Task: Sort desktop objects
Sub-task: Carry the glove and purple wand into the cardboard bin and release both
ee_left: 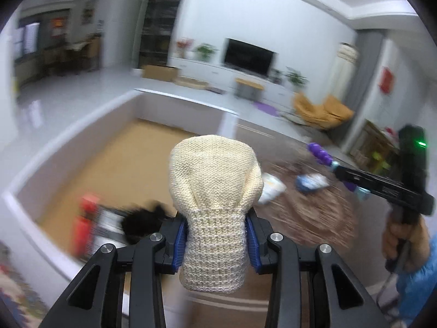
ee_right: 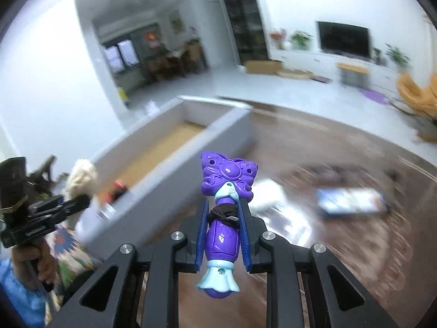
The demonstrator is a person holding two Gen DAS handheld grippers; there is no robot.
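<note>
While both hover, left fingers (ee_left: 215, 243) clamp knitted pouch (ee_left: 214, 202), right fingers (ee_right: 222, 235) pinch purple toy (ee_right: 224, 218).

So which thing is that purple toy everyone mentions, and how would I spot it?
Start at the brown wooden table beside the big grey-walled box. Above it, the right gripper has its jaws shut on the purple toy. Unlike the cream knitted pouch in the left gripper, it is hard glossy plastic with a butterfly-shaped head, light blue trim and a dark band around its handle.
</note>
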